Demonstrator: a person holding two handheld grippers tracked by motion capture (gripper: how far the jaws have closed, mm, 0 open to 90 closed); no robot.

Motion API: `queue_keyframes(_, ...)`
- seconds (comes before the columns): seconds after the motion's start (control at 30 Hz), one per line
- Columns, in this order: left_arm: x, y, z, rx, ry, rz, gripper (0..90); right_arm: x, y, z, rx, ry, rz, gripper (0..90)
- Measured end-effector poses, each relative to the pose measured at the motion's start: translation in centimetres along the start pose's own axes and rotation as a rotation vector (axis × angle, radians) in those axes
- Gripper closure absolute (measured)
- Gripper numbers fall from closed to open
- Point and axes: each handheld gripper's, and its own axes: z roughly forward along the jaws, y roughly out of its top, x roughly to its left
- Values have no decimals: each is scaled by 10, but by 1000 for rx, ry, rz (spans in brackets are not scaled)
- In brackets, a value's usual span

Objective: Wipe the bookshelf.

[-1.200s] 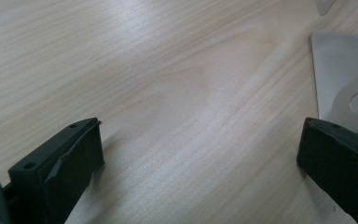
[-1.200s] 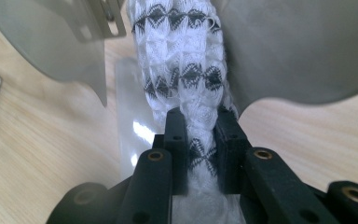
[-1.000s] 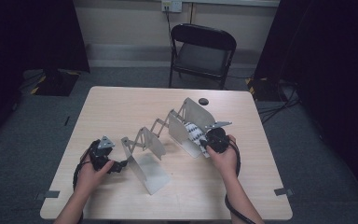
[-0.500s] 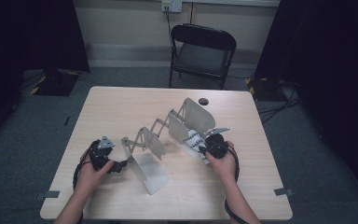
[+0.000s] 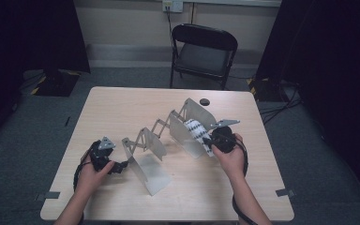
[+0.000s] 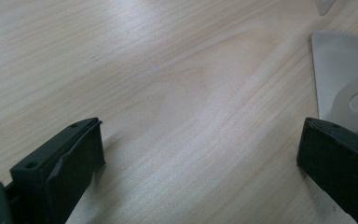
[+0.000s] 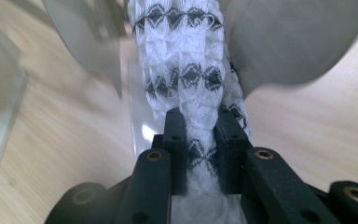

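A metal accordion rack [image 5: 146,140] of upright grey plates stretches across the wooden table [image 5: 122,108]. A white cloth with black zigzag bands [image 5: 197,131] lies in the slot between two plates at the rack's right end. My right gripper [image 5: 210,142] is shut on the cloth's near end. In the right gripper view the cloth [image 7: 182,70] runs up from between the pads of my right gripper [image 7: 200,123], with grey plates [image 7: 298,42] on both sides. My left gripper [image 5: 121,167] rests at the table's left by the rack's front plate. Its jaws stand wide open over bare wood [image 6: 200,140].
A small black disc [image 5: 205,101] lies near the table's far edge. A black folding chair [image 5: 204,51] stands behind the table. The rack's front plate [image 6: 340,84] is just right of my left gripper's jaws.
My right hand dipped toward me, then rose a little with the cloth still in its jaws. The left hand and gripper have not moved.
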Motion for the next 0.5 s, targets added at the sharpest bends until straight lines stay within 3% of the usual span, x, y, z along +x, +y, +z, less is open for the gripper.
queue_keyframes(0.17, 0, 0, 0, -1, -1, -4, 2, 3, 35, -28, -84, -3, -44, 774)
queue_keyframes(0.27, 0, 0, 0, -1, -1, -4, 2, 3, 44, -35, -107, -13, -50, 773)
queue_keyframes(0.5, 0, 0, 0, -1, -1, -4, 2, -5, 53, -33, -95, -36, -47, 773)
